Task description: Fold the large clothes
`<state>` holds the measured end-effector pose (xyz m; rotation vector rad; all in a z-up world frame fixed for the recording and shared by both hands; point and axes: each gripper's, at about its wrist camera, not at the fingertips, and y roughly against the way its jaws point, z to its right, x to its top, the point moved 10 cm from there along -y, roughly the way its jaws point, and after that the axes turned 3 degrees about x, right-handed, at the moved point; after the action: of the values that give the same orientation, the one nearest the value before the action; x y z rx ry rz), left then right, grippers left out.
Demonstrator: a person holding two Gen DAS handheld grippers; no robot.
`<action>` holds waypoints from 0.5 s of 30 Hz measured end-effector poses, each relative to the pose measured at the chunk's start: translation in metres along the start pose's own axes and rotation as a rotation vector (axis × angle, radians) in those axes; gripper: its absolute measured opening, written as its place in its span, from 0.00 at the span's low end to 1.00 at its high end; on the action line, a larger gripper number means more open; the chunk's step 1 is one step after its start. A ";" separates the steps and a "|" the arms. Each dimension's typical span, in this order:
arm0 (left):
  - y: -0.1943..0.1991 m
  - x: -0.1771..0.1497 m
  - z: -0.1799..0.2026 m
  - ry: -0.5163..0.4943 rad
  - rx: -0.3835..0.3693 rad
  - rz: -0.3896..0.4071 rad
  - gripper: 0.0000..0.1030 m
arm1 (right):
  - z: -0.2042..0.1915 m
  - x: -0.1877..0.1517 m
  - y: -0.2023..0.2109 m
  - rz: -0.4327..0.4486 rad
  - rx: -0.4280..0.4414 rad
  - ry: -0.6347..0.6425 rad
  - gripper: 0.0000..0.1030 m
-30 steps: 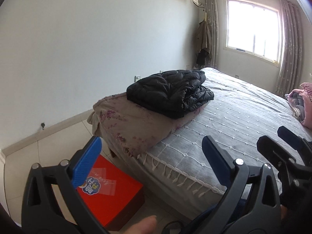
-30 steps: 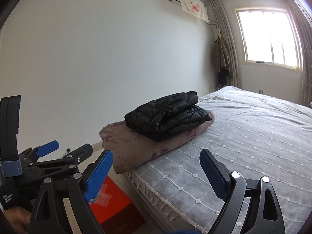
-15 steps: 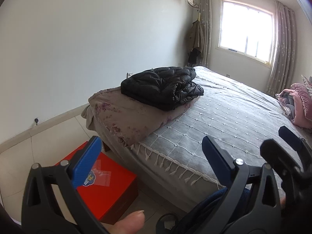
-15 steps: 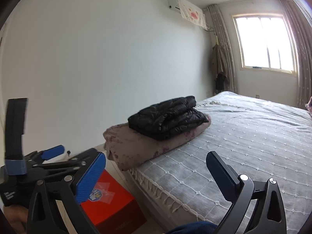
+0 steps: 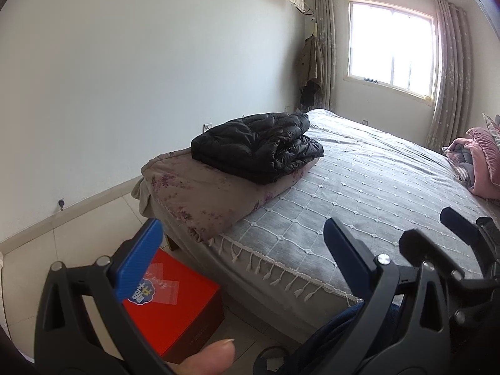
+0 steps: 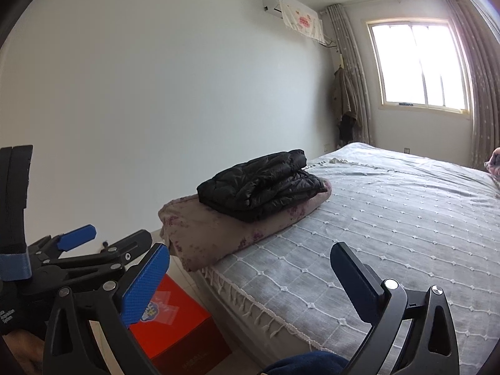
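In the left wrist view, we see the left gripper (image 5: 240, 250) with its jaws spread wide and nothing between them. It hangs over the near edge of the bed (image 5: 390, 187), which has a grey quilted cover. The black puffer jacket (image 5: 256, 147) lies folded on a flowered quilt (image 5: 203, 197) at the corner of the bed, well apart from the gripper. A red box (image 5: 175, 306) stands on the floor beside the bed. A pink blanket (image 5: 481, 162) is at the right edge. A fingertip of the person (image 5: 212, 356) shows at the bottom.

In the right wrist view, we see the right gripper (image 6: 250, 268), also wide open and empty. The left gripper (image 6: 103, 240) appears at the left side. The jacket (image 6: 262, 184) rests on the same quilt (image 6: 218, 234), far from both grippers. The red box (image 6: 181, 328) is below, near the bed (image 6: 390, 218).
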<state>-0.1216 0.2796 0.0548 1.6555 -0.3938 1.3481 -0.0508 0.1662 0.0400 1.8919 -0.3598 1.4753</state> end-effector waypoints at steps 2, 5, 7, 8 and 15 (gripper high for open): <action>0.003 0.002 0.000 -0.003 0.009 0.011 0.99 | -0.001 -0.001 -0.001 -0.006 -0.004 0.007 1.00; 0.005 0.004 0.000 -0.011 0.021 0.021 0.99 | 0.000 -0.002 -0.001 -0.012 -0.001 0.005 1.00; 0.006 0.005 0.001 -0.010 0.017 0.020 0.99 | 0.002 -0.002 0.000 -0.012 0.000 0.002 1.00; 0.006 0.005 0.002 -0.009 0.016 0.021 0.99 | 0.003 -0.001 0.000 -0.011 -0.003 0.000 1.00; 0.007 0.005 0.004 -0.009 0.018 0.024 0.99 | 0.004 -0.001 0.003 -0.010 -0.003 -0.002 1.00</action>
<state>-0.1228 0.2743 0.0628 1.6770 -0.4092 1.3654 -0.0497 0.1612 0.0395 1.8900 -0.3526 1.4656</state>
